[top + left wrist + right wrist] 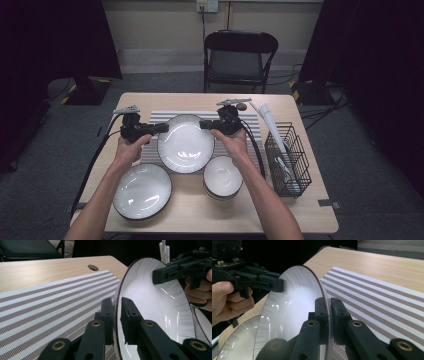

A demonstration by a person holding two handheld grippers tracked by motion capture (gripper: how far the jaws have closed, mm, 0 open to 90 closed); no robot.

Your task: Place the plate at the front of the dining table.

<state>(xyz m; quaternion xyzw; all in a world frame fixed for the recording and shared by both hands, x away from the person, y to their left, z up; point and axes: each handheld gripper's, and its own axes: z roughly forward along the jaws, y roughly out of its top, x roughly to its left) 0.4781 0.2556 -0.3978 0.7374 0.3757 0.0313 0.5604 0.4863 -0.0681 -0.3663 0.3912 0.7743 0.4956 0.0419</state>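
My left gripper [161, 128] pinches round white ribbed ceramic plate [186, 145] rim at 9 o'clock | my right gripper [205, 124] pinches rim at 3 o'clock | plate tilted above striped placemat [252, 120]

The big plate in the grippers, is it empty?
Empty: the big plate shows only bare white inside, clamped at opposite rims by left gripper and right gripper.

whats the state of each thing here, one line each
large white ribbed plate with dark rim: gripped at both edges, over the striped placemat
left gripper: shut on plate's left rim
right gripper: shut on plate's right rim
wide white bowl: upright, empty
small white bowl: upright, empty
black wire basket: upright, holding white utensils
black folding chair: unfolded, empty
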